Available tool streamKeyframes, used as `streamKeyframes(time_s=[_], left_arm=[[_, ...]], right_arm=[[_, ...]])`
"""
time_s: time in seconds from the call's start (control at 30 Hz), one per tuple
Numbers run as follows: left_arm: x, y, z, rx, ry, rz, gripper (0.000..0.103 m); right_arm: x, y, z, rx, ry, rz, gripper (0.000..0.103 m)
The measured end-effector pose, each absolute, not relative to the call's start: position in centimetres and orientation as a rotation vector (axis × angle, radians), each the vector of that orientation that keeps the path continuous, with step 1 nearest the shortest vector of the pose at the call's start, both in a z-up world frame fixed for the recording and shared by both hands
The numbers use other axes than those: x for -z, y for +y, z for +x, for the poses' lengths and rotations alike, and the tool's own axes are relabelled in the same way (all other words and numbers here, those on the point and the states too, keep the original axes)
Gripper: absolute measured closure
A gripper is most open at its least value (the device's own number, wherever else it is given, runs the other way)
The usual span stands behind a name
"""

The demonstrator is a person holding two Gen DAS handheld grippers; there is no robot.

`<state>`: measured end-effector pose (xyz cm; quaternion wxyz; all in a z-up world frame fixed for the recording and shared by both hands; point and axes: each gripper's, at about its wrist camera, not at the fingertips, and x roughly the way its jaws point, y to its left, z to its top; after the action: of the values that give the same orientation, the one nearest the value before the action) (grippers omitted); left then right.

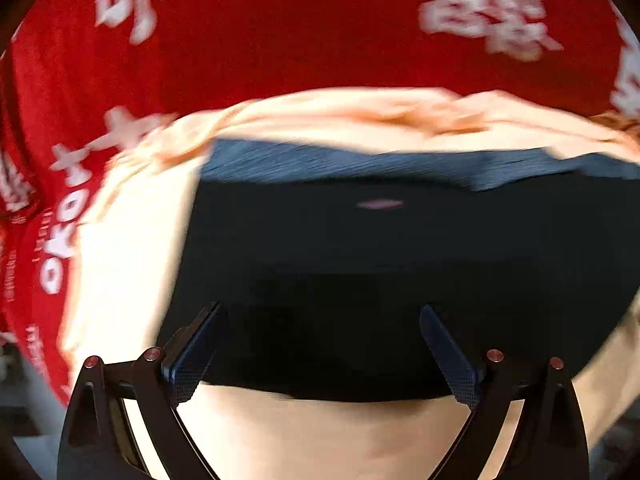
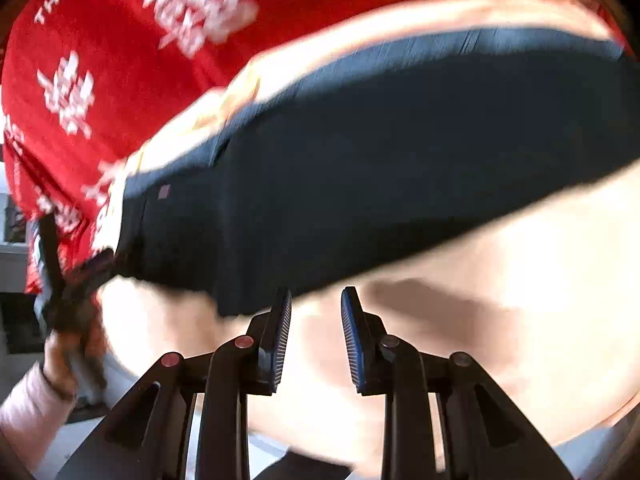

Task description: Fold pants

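- the pants (image 1: 380, 264) are dark navy, folded into a flat, wide block with a lighter blue band along the far edge; a small pale tag shows on top.
- they lie on a cream cloth (image 1: 128, 248), which sits on a red cloth (image 1: 280, 40) printed with white characters.
- both views are motion-blurred, so seams and fine folds cannot be told.
- the left gripper (image 1: 320, 320) has its jaws spread wide, empty, over the near edge of the pants.
- the right gripper (image 2: 316, 312) has its jaws a narrow gap apart, empty, just beside the near edge of the pants, over bare cream cloth.
- bare cream cloth shows near, left and far of the pants; more lies right in the right wrist view.
- at far left in the right wrist view, a hand (image 2: 60, 356) holds the other gripper.
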<state>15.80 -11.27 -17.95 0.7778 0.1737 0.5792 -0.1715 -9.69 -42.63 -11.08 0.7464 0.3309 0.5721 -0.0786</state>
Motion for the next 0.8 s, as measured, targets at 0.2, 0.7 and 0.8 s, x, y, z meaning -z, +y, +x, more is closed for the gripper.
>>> streamKeyframes(time_s=[0.2, 0.7, 0.8], left_arm=[[21.2, -20.9, 11.5, 0.515, 1.310, 0.368, 0.005], [22.3, -30.7, 18.2, 0.396, 1.273, 0.335, 0.005], [23.6, -30.4, 19.7, 0.355, 1.280, 0.272, 0.005]], right_arm=[[14.5, -46.7, -8.4, 0.207, 1.315, 0.633, 0.092], [15.9, -51.0, 1.6, 0.109, 1.278, 0.598, 0.092], [15.8, -54.0, 1.6, 0.171, 1.229, 0.607, 0.094]])
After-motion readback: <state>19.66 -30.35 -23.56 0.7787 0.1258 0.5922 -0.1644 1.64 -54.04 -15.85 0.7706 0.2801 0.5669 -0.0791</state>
